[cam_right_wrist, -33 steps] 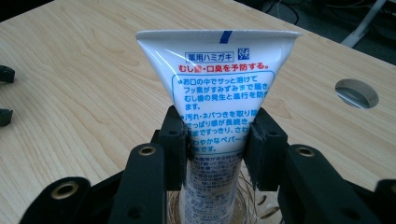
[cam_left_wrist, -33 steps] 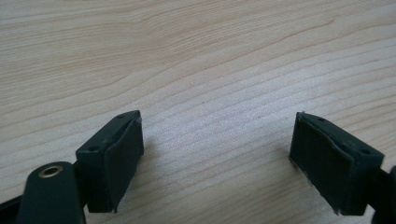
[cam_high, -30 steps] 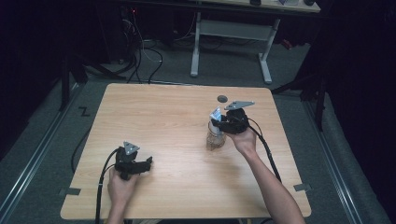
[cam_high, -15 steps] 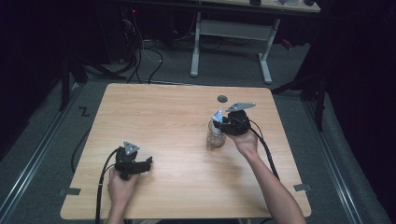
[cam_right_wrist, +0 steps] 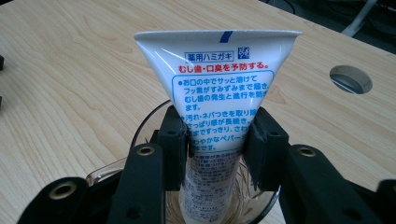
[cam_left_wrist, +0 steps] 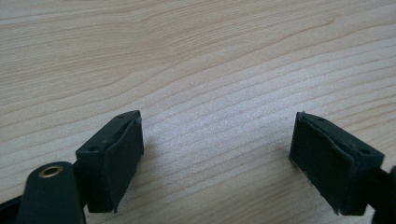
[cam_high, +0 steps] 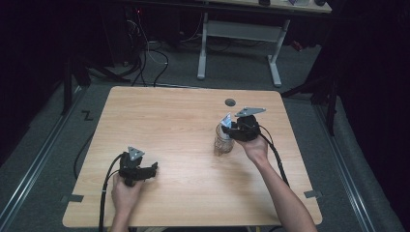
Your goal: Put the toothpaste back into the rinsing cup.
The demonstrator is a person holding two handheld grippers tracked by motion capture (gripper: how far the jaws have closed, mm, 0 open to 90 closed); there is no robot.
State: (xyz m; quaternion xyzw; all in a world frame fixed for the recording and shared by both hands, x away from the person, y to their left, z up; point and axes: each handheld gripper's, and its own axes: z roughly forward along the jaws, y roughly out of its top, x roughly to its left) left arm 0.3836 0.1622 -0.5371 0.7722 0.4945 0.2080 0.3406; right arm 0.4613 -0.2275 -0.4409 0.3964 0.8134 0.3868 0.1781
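Fingers of right gripper (cam_right_wrist: 214, 148) pinch glossy white toothpaste tube (cam_right_wrist: 217, 93) w/ flat crimped end, standing in clear glass (cam_right_wrist: 140, 126)

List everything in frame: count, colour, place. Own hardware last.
toothpaste tube: 1, white with blue and red print, standing crimped end up in the glass, clamped between the right gripper's pads
glass: 1, clear, on the table right of centre
table: 1, light wood, centre of the high view
cable hole: 1, round, dark, near the table's far edge
desk frame: 1, white, on the floor beyond the table
tape marks: 2, grey, at the table's near corners
left gripper: 1, black, jaws open over bare wood at near left
right gripper: 1, black, shut on the tube
hands: 2, one on each gripper
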